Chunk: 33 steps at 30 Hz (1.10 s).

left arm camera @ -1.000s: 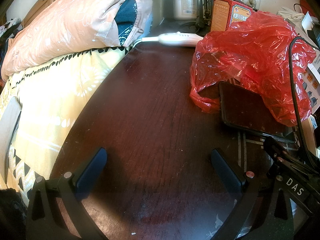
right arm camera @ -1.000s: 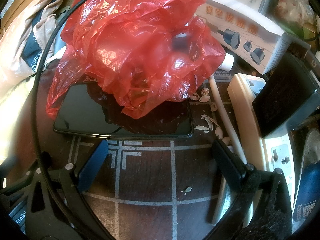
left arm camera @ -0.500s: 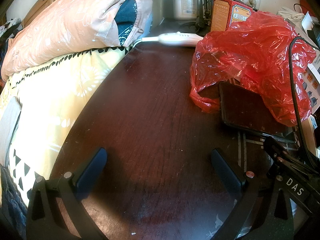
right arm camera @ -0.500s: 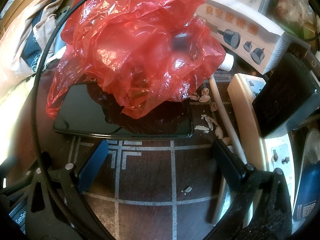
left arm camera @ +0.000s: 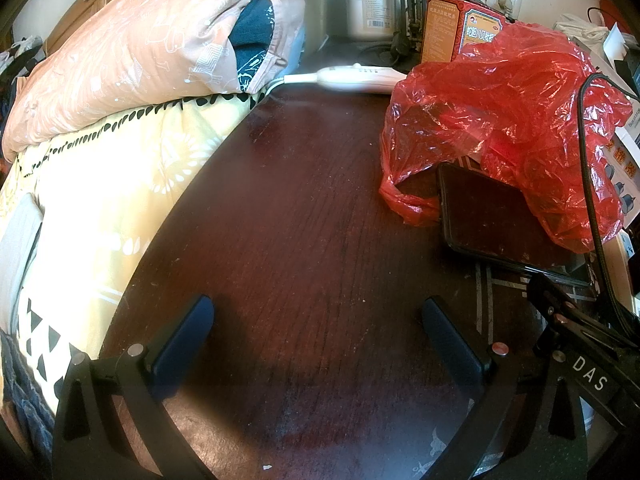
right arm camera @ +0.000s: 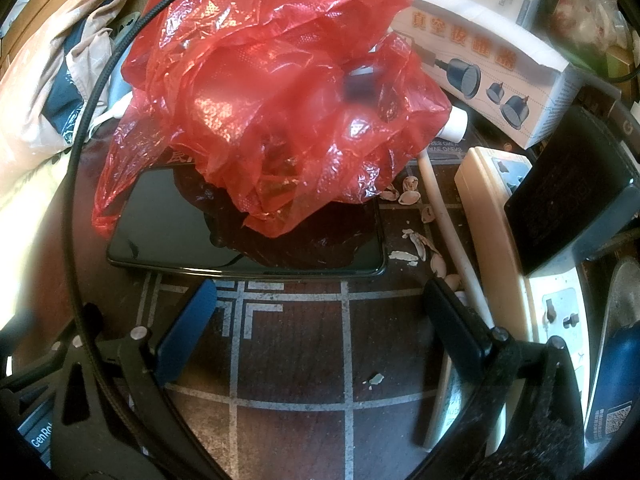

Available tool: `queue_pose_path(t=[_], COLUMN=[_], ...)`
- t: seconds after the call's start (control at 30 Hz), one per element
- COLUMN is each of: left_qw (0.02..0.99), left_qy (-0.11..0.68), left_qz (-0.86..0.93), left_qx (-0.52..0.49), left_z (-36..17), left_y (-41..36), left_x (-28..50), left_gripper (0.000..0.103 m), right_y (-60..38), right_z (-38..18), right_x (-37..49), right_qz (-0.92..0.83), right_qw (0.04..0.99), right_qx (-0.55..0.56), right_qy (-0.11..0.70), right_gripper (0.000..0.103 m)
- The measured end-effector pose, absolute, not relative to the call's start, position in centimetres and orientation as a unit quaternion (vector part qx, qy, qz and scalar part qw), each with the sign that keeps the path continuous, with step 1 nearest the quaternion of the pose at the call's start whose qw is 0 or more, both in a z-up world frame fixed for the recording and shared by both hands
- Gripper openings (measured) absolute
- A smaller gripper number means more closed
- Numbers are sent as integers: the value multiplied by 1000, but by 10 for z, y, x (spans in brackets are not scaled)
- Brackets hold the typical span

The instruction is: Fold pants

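No pants show clearly; a strip of dark blue fabric (left arm camera: 16, 392) lies at the far lower left edge of the left wrist view, too little to identify. My left gripper (left arm camera: 318, 310) is open and empty, resting low over a dark wooden table (left arm camera: 304, 240) beside a bed. My right gripper (right arm camera: 320, 294) is open and empty over the table's white-lined part (right arm camera: 288, 344), just in front of a black phone (right arm camera: 168, 224). Part of the right gripper's frame shows in the left wrist view (left arm camera: 580, 360).
A red plastic bag (left arm camera: 500, 112) (right arm camera: 272, 100) lies over the phone (left arm camera: 488, 220). A yellow bedspread (left arm camera: 100, 208) and peach pillow (left arm camera: 132, 60) are left. A white remote (left arm camera: 360, 78), boxes (right arm camera: 480, 48), power strip (right arm camera: 504, 248) and nut shells (right arm camera: 412, 236) crowd the table.
Neither gripper has moved. At the left edge of the left wrist view, dark blue fabric has come into sight over the bedspread's lower corner.
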<state>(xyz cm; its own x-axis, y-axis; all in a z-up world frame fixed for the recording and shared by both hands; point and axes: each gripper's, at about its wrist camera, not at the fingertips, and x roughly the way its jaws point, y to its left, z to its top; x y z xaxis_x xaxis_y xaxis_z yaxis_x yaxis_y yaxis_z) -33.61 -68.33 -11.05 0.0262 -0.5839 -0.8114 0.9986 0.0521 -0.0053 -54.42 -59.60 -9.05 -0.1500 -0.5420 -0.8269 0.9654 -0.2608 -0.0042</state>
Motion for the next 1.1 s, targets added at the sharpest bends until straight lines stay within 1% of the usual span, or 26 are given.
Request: queue_pose_path(t=[1.1], left_qw=[645], left_qy=[332], left_qz=[-613], left_qx=[312], left_z=[-111], left_y=[-683], left_x=[-336], left_gripper=[103], right_y=[-597], right_z=[-91], right_x=[-543], right_qz=[-703], right_qw=[536], right_qx=[370], right_qy=[286], right_gripper=[103])
